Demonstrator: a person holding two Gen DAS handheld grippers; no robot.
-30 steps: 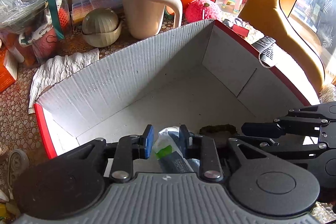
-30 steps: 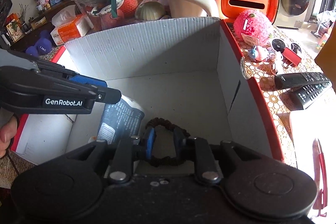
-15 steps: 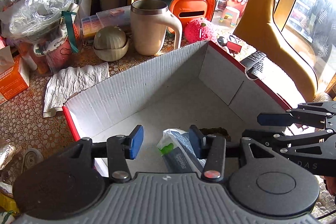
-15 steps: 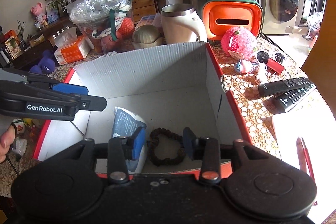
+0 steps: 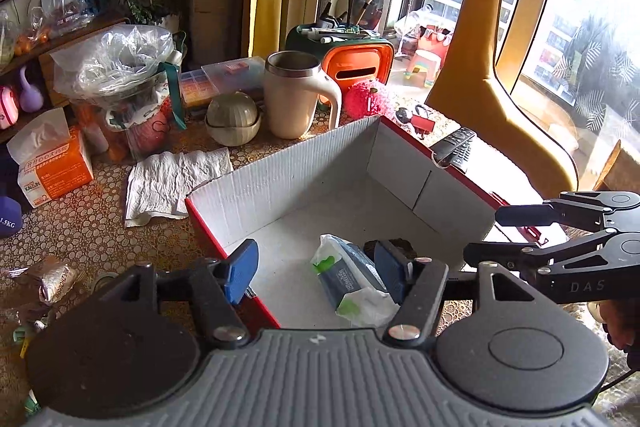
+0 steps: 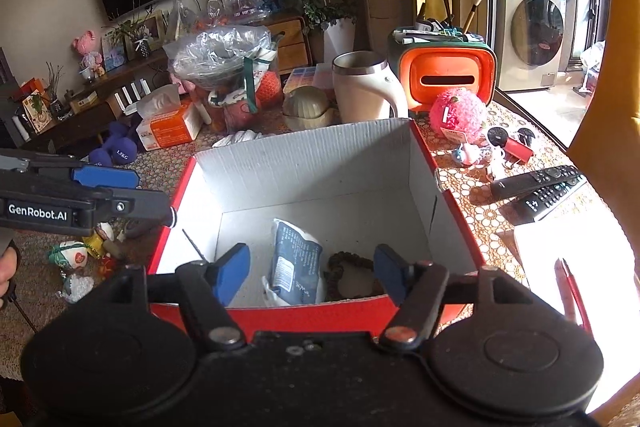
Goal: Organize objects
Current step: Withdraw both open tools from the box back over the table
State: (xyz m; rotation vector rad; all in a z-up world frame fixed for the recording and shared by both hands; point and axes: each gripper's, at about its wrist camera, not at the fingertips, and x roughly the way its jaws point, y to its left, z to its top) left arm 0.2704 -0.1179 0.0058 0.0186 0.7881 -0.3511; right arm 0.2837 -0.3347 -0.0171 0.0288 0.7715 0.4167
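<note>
Inside the red cardboard box (image 6: 304, 315), on its white floor near the front wall, lie a blue-and-white packet (image 6: 294, 273) and, touching or just beside it, a dark braided bracelet (image 6: 352, 277). Both have been let go. The left hand-held gripper (image 5: 316, 269) has just been opening and stands wide above the box's near corner; the packet shows between its blue pads in the line of sight but lies below them, ungripped. The right hand-held gripper (image 6: 310, 273) has likewise just been opening and holds nothing. Judgement: the drop-off step is finished, and the next move calls for choosing another loose item outside the box. To the box's right lie two remote controls (image 6: 538, 187) and a red pen (image 6: 572, 293); to its left, small trinkets (image 6: 76, 259) on the tabletop (image 5: 80, 227). Behind the box stand a mug (image 6: 362, 91) and an orange holder (image 6: 444, 79), crowded close. Open room above the box is good; its raised walls are the edges to clear.
</note>
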